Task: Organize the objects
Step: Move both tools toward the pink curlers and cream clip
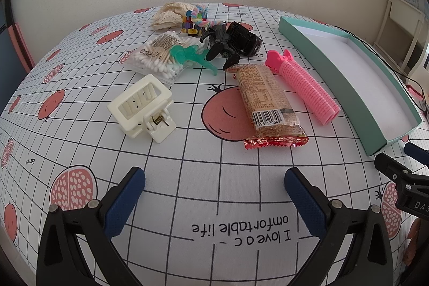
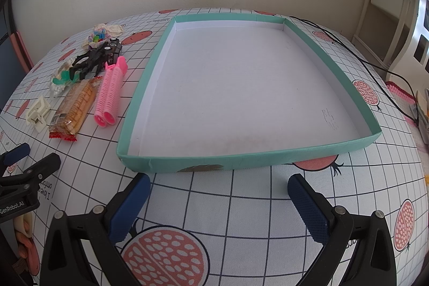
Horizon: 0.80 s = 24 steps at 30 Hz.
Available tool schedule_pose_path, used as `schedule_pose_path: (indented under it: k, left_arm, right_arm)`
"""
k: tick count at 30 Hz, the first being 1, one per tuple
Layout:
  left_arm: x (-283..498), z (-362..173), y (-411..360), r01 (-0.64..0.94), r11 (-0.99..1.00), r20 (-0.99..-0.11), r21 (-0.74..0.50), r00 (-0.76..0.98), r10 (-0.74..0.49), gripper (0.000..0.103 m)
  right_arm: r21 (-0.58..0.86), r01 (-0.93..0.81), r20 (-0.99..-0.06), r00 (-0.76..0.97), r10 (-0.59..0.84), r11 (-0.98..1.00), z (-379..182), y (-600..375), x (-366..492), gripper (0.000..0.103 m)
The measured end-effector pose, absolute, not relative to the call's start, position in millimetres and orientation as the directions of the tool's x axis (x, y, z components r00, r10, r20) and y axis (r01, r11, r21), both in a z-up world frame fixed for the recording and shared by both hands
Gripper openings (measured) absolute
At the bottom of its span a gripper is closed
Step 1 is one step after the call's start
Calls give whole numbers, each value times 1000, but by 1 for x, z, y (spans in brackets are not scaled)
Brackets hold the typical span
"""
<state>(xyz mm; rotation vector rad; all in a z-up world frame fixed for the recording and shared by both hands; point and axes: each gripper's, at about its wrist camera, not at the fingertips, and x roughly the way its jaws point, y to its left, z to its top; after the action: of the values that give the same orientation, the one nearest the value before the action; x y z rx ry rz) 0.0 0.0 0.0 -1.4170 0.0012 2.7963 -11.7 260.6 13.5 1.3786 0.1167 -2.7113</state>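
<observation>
Objects: snack packet point(image 1: 269, 103), pink roller point(image 1: 303, 87), white claw clip point(image 1: 142, 109) (cluttered pile) left of the tray
Tray: teal box point(image 2: 308, 154), nothing inside
Left gripper point(image 1: 214, 181): jaws wide, holding nothing
Right gripper point(image 2: 218, 186): jaws wide, holding nothing

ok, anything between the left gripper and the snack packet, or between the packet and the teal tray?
Nothing visible lies between the open left gripper and the snack packet, just bare tablecloth. The pink hair roller lies between the packet and the teal tray, whose low wall also needs clearing.

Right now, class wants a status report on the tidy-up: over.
Left gripper open, empty. Right gripper open, empty. Teal tray empty; pink roller and snack pack outside it. Nothing blocking.
</observation>
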Motion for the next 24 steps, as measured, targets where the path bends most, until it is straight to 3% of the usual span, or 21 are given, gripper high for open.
schedule_pose_path:
  k: [13,24]
  left_arm:
    - [1,3,0,-46,-999,-802,-22,-595,45,103]
    - [2,42,-17,-39,-996,-746,-81,-660,87,103]
  right_arm:
    - [-21,139,-823,-564,-61,-990,14,261,-13,103]
    - [9,167,-801,-589,-107,-986,44,268,-3,103]
